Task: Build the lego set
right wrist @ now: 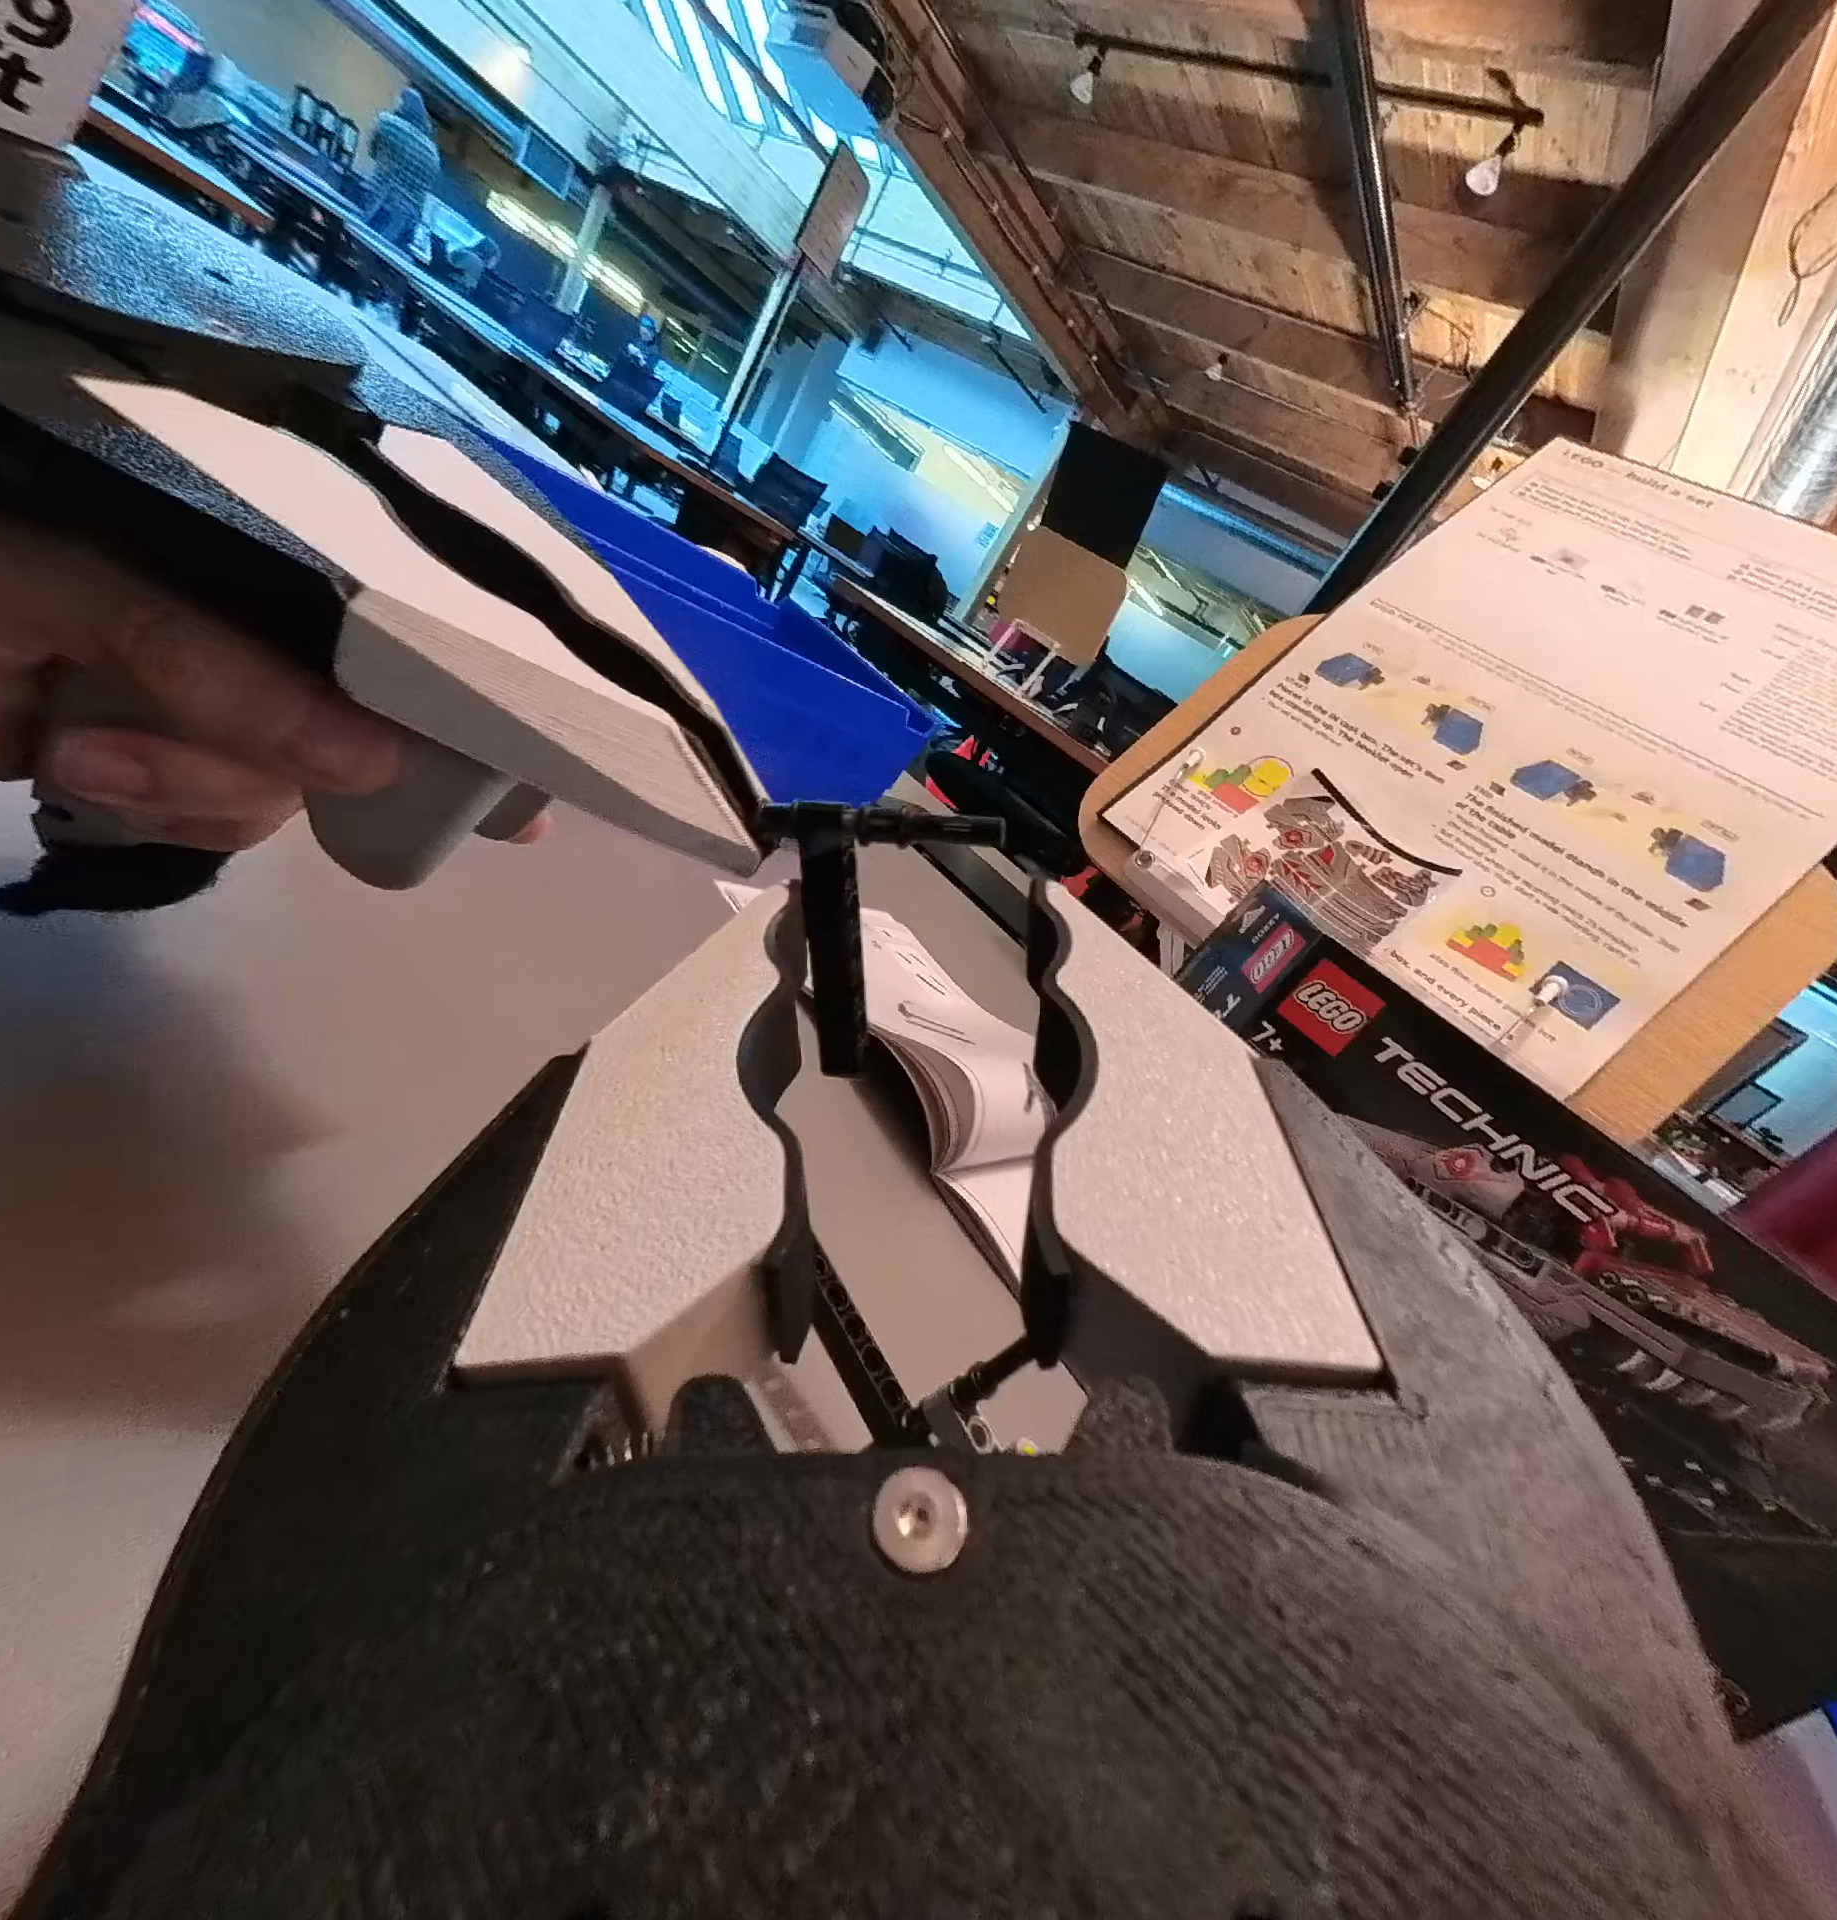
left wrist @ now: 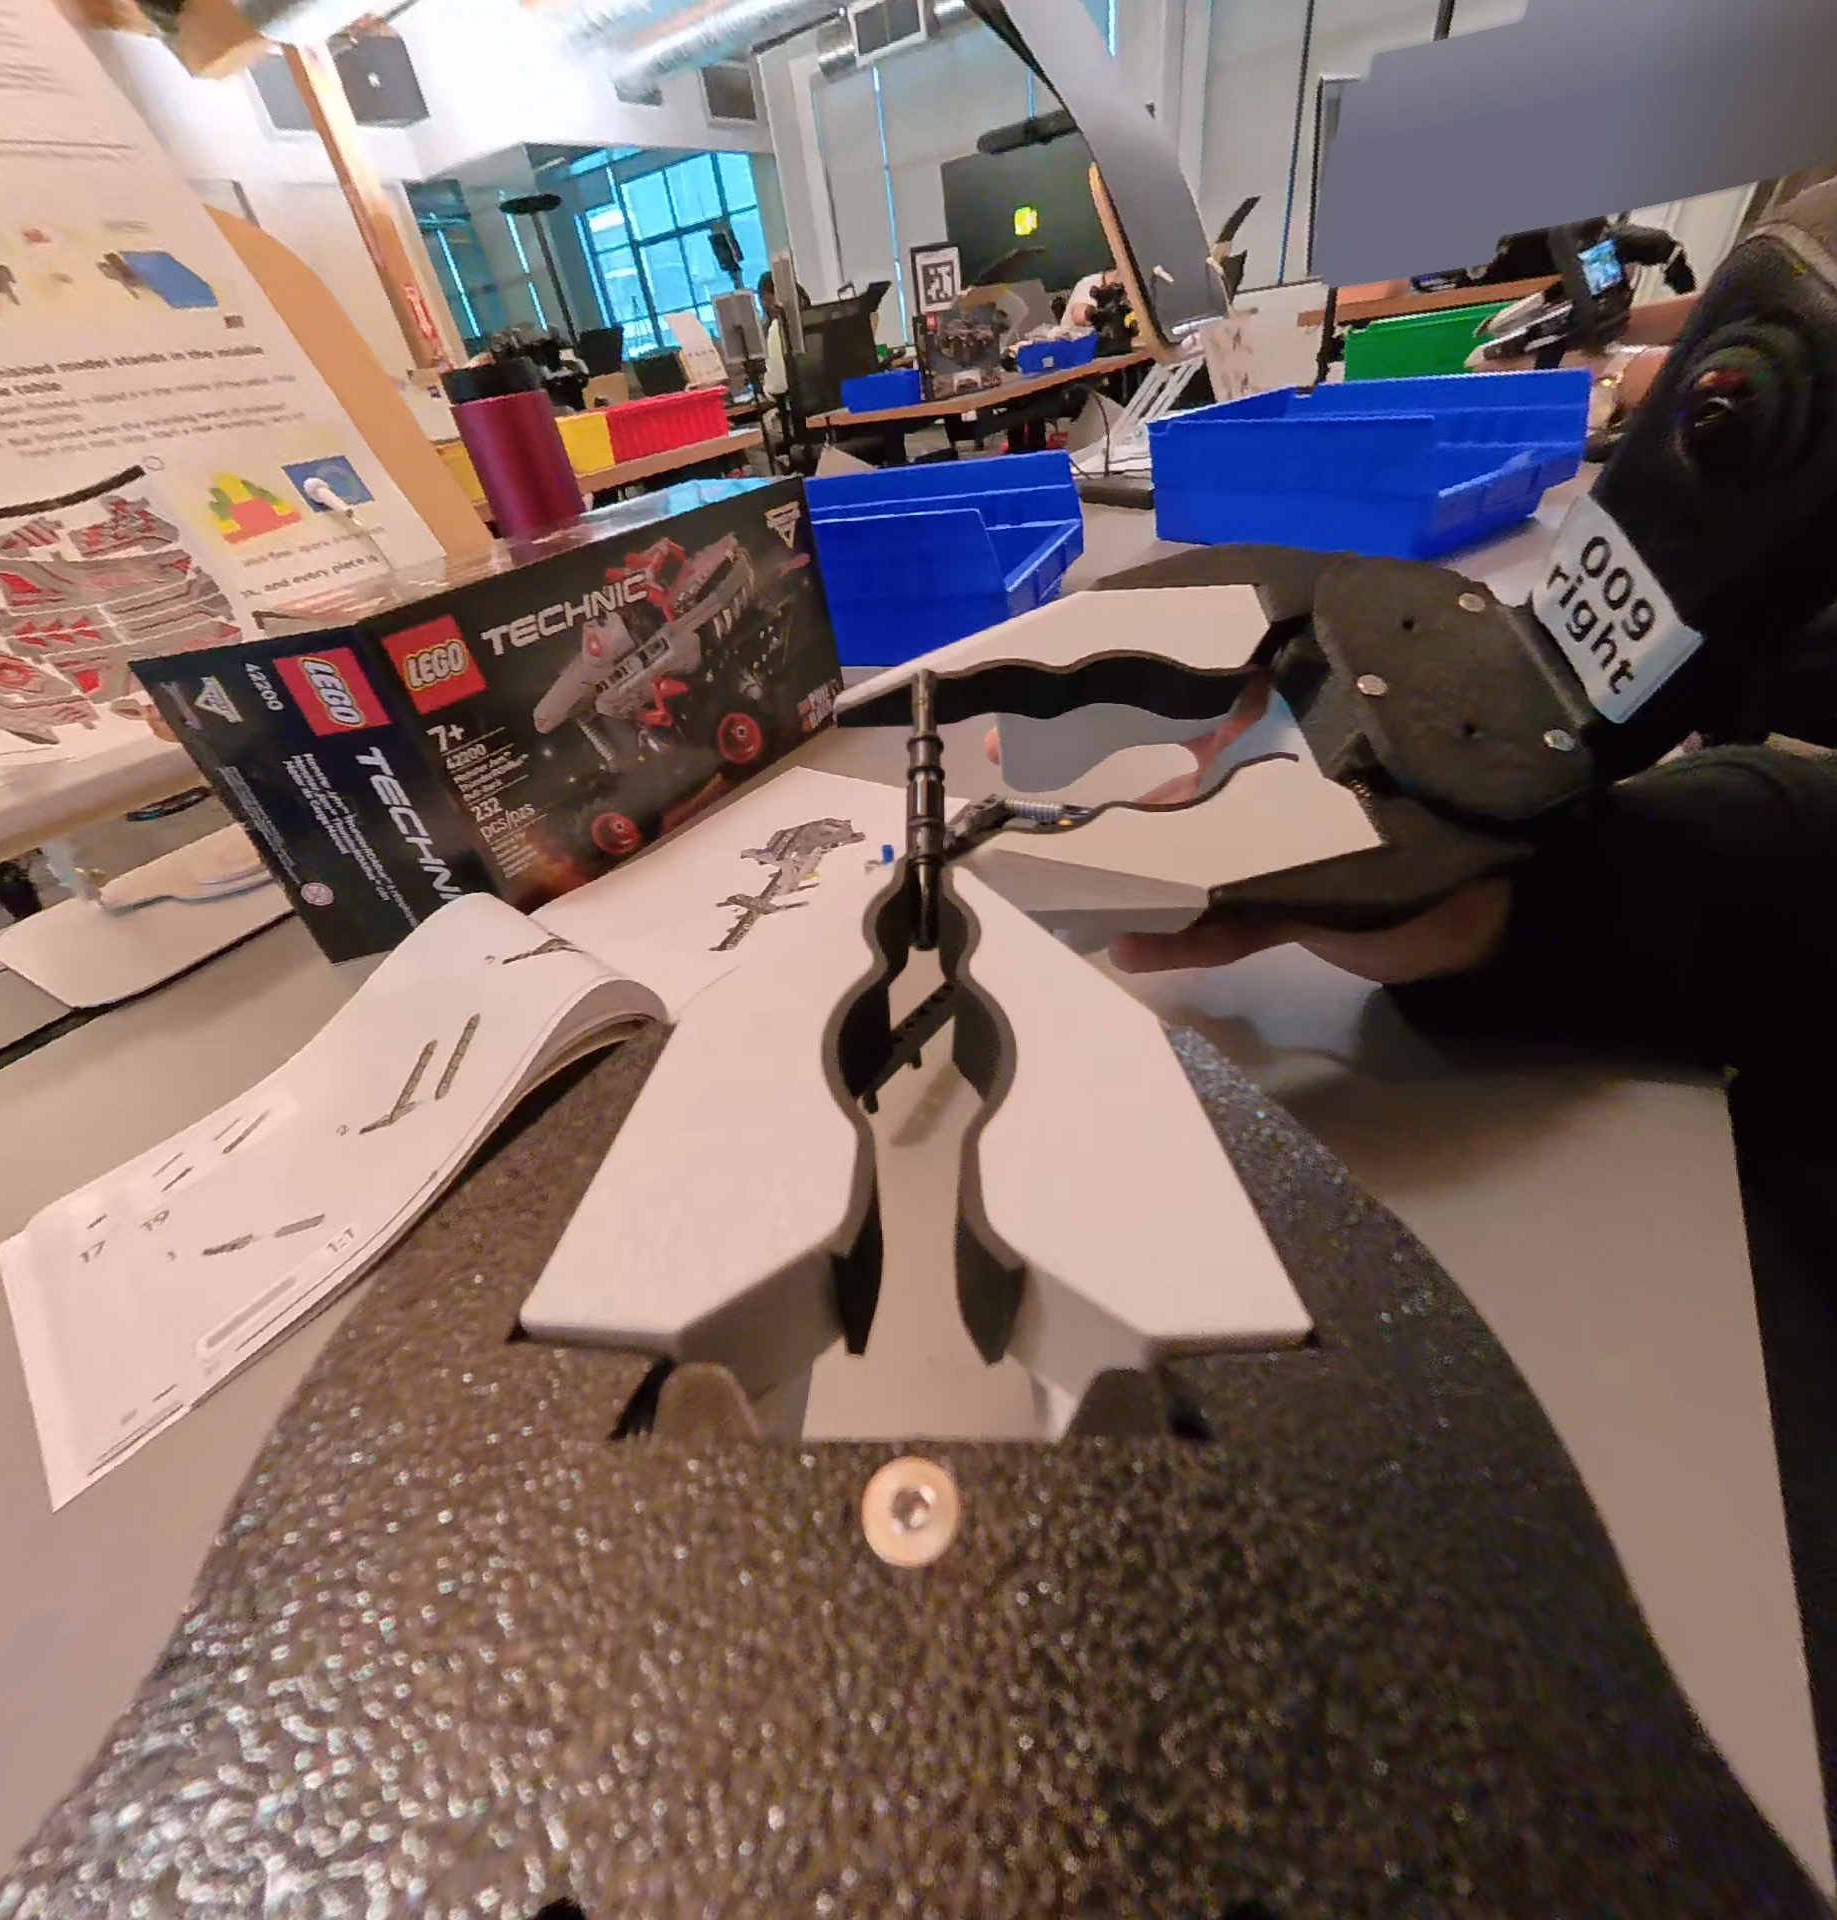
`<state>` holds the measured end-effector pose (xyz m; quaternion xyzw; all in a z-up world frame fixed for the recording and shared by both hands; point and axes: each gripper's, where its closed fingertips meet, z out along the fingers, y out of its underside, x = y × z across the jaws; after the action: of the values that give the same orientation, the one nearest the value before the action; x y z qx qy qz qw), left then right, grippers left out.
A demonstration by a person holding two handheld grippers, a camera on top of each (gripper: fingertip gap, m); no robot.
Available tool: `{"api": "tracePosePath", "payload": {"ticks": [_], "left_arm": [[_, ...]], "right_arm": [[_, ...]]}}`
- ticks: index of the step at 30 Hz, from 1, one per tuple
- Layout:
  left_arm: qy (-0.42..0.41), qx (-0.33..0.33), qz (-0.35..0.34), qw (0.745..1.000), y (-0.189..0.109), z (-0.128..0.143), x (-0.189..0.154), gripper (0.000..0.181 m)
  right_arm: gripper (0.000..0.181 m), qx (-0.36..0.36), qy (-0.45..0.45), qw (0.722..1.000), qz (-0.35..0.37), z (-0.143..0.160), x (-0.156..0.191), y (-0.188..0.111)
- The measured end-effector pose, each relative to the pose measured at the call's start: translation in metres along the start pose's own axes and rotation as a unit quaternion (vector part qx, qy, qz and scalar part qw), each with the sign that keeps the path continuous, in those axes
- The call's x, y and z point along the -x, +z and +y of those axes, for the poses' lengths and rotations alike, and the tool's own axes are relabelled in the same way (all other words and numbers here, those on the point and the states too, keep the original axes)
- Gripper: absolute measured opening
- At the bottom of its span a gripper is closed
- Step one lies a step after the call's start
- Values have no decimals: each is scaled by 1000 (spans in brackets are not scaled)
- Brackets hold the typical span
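A black axle [left wrist: 924,821] fitted with bushings stands nearly upright, its lower end pinched between the left gripper [left wrist: 919,914] tips. A black beam with holes [right wrist: 831,956] joins it crosswise, seemingly at the axle's end. The lego box [left wrist: 540,707] stands behind the open instruction booklet [left wrist: 374,1091] on the table.

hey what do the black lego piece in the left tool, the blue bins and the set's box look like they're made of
Black lego piece: likely hard moulded plastic, slightly glossy, with crisp ridges along the shaft. It sits clamped in the left tool.
Blue bins: apparently rigid plastic, uniform colour, smooth moulded walls with a soft sheen.
Set's box: printed cardboard by the look, with folded edges and a satin surface.
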<state>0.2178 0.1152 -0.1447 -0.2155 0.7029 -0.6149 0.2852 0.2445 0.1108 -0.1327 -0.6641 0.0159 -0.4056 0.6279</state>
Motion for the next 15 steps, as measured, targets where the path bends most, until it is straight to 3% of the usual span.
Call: {"api": "tracePosePath", "payload": {"ticks": [4,8,15], "left_arm": [[-9,8,9,1000,2,2,-3,2],[-14,18,13,1000,2,4,-4,2],[-30,20,25,999,2,5,-5,2]], "right_arm": [[30,2,-11,1000,-7,0,3,0],[46,11,-40,999,27,0,-6,0],[32,11,-89,996,20,-4,1,1]]}}
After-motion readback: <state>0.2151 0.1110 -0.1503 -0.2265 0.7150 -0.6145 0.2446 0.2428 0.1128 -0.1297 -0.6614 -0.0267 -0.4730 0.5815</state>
